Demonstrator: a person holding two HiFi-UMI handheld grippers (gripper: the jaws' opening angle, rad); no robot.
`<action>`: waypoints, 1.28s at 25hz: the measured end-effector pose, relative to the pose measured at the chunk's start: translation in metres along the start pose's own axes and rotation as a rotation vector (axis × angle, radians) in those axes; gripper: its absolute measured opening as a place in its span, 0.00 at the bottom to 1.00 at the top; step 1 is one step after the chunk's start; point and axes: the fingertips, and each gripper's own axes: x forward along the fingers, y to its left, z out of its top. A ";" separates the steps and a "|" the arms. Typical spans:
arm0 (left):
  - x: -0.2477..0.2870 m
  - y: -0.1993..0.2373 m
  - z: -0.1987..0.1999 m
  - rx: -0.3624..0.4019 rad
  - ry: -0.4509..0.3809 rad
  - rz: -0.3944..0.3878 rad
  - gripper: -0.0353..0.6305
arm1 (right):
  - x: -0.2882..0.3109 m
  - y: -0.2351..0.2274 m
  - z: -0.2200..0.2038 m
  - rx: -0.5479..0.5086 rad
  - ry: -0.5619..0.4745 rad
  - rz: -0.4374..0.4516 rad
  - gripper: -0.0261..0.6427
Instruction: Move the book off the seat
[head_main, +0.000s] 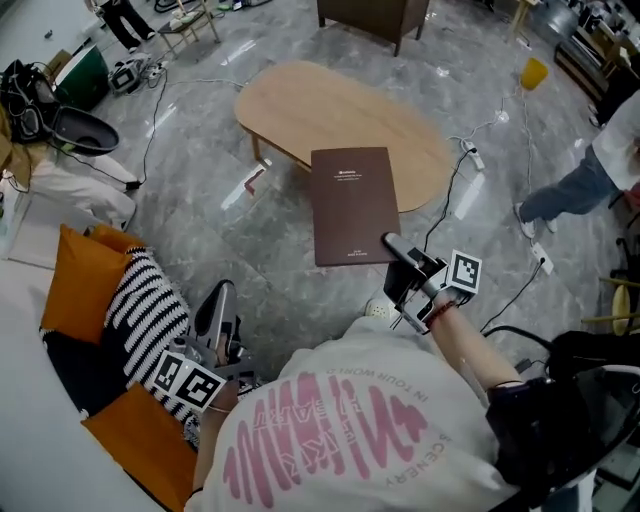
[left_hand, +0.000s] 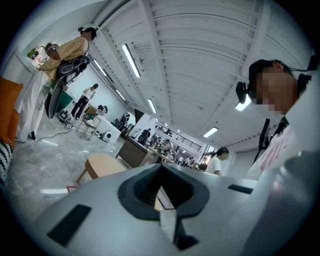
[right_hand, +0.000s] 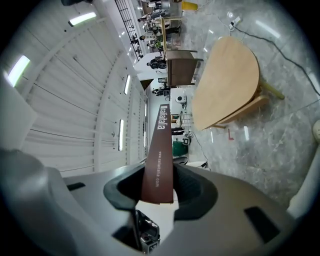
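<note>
A brown hardcover book (head_main: 352, 205) hangs flat in the air over the floor, its far end overlapping the edge of the oval wooden table (head_main: 330, 115). My right gripper (head_main: 392, 245) is shut on the book's near edge. In the right gripper view the book's spine (right_hand: 158, 150) stands between the jaws of the right gripper (right_hand: 157, 192), with the table (right_hand: 227, 80) off to the right. My left gripper (head_main: 222, 300) points up beside the striped cushion (head_main: 150, 310) on the white seat (head_main: 40, 400). It looks shut, with nothing in the left gripper (left_hand: 161, 192).
Orange cushions (head_main: 80, 285) lie on the seat at the left. A power strip (head_main: 472, 155) and cables run over the grey floor right of the table. A person's legs (head_main: 570, 190) stand at the far right. A dark cabinet (head_main: 370, 15) is behind the table.
</note>
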 end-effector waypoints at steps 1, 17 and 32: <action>0.016 -0.007 -0.003 0.002 0.014 -0.012 0.06 | -0.005 0.001 0.013 0.000 -0.005 -0.001 0.28; 0.156 -0.021 -0.044 -0.024 0.036 -0.117 0.06 | -0.036 -0.017 0.135 -0.053 -0.058 -0.027 0.28; 0.267 0.024 0.025 -0.018 0.166 -0.322 0.06 | 0.013 -0.025 0.163 -0.019 -0.265 -0.071 0.28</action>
